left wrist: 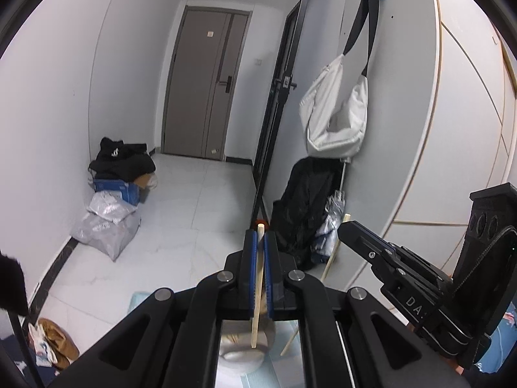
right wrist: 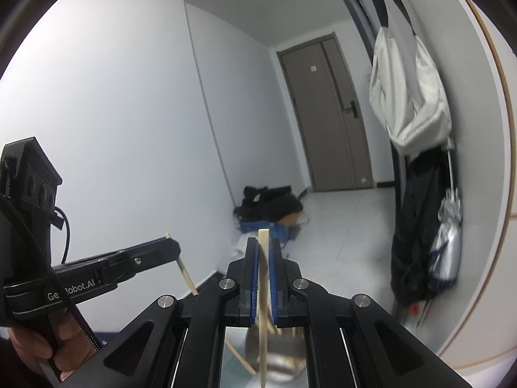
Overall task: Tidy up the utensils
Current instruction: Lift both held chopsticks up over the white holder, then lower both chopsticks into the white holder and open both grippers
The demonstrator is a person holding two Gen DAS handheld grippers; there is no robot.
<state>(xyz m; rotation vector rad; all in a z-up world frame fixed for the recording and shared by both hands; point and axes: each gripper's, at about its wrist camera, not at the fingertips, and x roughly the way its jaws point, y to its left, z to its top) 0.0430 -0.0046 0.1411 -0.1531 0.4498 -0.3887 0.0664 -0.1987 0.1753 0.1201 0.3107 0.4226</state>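
Both wrist views are evenly, coolly lit from overhead, with soft shadows and no harsh glare. Fisheye distortion bows the walls (left wrist: 58, 103) and door (right wrist: 332, 116), and black vignetting fills the corners. Right view's lower part is motion-blurred.

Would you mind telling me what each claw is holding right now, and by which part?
Each holds one wooden chopstick near its upper end: the left claw grips a chopstick, and the right claw grips another chopstick.
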